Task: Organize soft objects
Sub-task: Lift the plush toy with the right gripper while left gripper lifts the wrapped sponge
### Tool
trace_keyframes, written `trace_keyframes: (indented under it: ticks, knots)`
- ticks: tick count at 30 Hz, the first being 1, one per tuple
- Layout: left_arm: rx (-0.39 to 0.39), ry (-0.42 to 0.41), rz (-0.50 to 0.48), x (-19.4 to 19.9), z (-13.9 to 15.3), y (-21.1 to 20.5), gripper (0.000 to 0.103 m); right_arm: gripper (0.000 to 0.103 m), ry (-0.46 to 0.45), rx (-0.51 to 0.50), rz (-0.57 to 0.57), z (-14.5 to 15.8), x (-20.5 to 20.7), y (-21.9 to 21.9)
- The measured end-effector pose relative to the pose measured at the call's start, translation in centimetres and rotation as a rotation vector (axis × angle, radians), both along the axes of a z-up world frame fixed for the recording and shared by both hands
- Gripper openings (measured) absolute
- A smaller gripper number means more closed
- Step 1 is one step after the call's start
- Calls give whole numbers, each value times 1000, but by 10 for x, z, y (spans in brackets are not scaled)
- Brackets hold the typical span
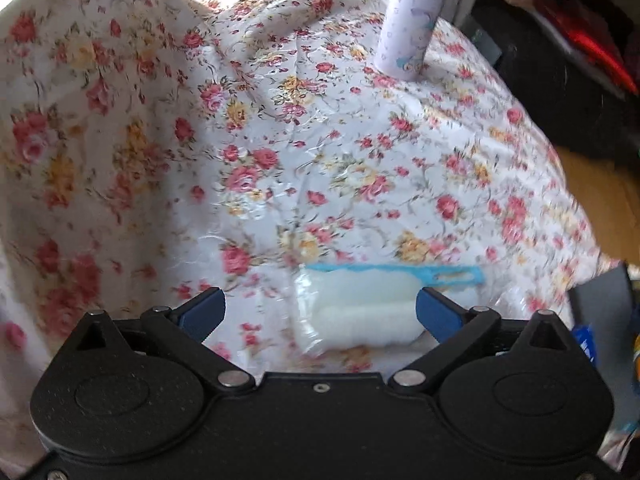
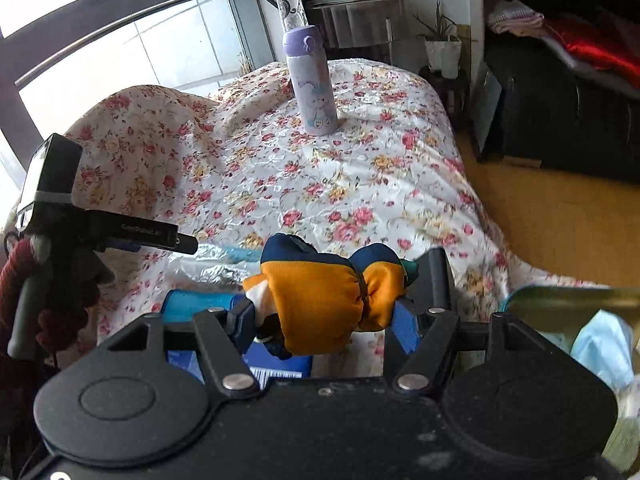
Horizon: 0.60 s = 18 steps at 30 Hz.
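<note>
In the left wrist view my left gripper [image 1: 320, 312] stands wide open just above a clear zip bag [image 1: 356, 312] with a blue zipper strip. The bag holds something white and fluffy and lies on the floral cloth [image 1: 280, 140]. The right fingertip is at the bag's edge and the pads do not press on it. In the right wrist view my right gripper [image 2: 324, 316] is shut on a yellow and navy cloth bundle [image 2: 320, 300] tied with a dark band, held above the cloth's near edge. The same zip bag [image 2: 216, 264] lies just behind the bundle.
A lilac bottle [image 2: 312, 84] stands upright at the far side of the floral cloth [image 2: 320, 184]. A hand in a dark red sleeve [image 2: 24, 268] holds the left tool on the left. A blue box [image 2: 276, 364] lies below my right gripper, a plastic bag [image 2: 600, 344] at the right.
</note>
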<state>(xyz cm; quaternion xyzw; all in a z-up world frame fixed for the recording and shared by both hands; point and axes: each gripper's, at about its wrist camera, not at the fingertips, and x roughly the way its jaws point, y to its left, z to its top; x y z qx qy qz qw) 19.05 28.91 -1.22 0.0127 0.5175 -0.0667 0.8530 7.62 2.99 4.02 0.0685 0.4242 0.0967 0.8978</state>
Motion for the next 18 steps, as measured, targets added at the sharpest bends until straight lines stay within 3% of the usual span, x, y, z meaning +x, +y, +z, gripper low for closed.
trace_keyframes:
  ticks: [4, 8, 13, 18]
  knots:
    - [195, -10, -161, -1, 0, -10, 98, 66, -9, 24, -1, 2, -6, -6]
    - [342, -16, -358, -7, 1, -18, 97, 66, -24, 45, -6, 6, -12, -15]
    - [410, -18, -500, -3, 0, -25, 97, 67, -21, 85, -30, 6, -14, -26]
    - [398, 81, -600, 12, -24, -30, 91, 67, -4, 111, -46, 2, -9, -31]
